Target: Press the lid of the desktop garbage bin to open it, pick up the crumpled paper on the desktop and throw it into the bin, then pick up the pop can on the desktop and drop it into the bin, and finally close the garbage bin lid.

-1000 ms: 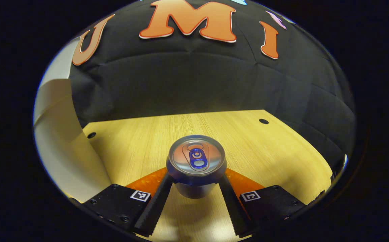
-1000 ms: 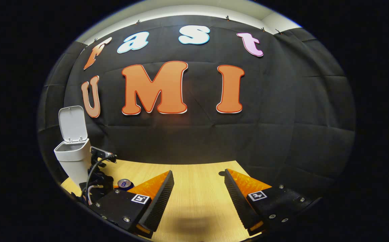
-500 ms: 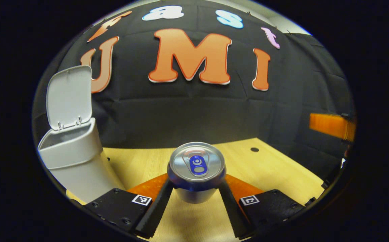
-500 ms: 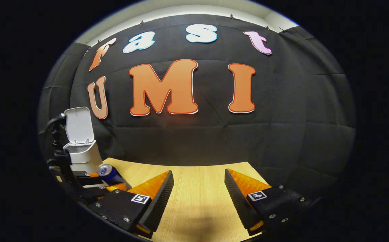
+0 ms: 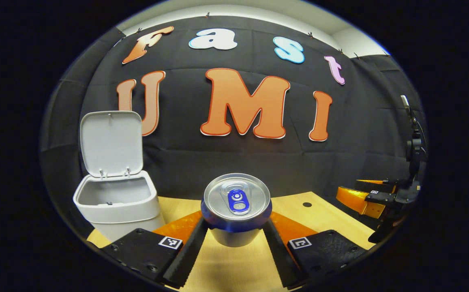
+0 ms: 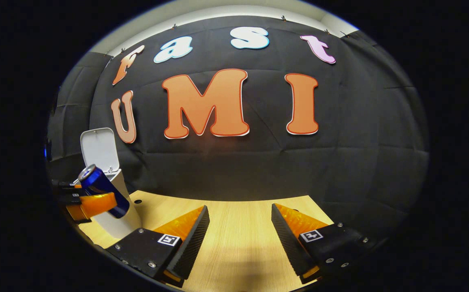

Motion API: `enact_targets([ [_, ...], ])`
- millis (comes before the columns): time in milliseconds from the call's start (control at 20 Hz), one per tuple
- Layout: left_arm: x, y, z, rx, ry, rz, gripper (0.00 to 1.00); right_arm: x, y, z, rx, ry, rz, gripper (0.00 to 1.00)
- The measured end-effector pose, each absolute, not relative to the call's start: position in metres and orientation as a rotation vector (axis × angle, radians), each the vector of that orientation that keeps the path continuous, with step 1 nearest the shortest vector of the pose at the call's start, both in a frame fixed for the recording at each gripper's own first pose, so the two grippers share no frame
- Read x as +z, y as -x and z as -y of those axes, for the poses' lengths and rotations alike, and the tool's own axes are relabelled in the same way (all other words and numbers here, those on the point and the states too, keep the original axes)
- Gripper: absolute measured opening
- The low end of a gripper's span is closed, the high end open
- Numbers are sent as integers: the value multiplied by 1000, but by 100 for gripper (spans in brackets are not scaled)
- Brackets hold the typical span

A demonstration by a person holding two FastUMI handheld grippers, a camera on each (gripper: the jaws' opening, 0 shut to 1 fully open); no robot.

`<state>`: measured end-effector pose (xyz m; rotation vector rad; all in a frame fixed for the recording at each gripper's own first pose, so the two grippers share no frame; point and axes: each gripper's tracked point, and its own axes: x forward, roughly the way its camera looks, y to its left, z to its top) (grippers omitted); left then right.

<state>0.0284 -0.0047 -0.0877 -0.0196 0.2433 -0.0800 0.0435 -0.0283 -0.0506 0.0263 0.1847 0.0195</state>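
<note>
Gripping the pop can (image 5: 236, 211), left gripper (image 5: 234, 247) hides its lower sides; right gripper (image 6: 240, 239) gapes.

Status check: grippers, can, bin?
Left gripper shut on pop can, lifted. Right gripper open, idle. Bin lid up, nothing blocking.

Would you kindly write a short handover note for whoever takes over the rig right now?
Left gripper: jaws shut on the pop can, held off the desktop, to the right of the bin in the left gripper view.
Right gripper: jaws open, holding nothing, above the desktop.
Garbage bin: stands at the left, lid upright and open.
Done: lid opened, can picked up. No crumpled paper lies on the visible desktop; I cannot see whether it is in the bin.
Left: carry the can over the bin's opening, release it, then close the lid.
</note>
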Motion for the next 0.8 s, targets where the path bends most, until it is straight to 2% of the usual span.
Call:
enact_targets([
  [550,-17,-26,-112,190,-41,-126,80,-58,-71,13,54,-27,-200,92],
  [800,-8,-41,-164,260,-43,-98,79,-62,-74,10,48,-28,-209,92],
])
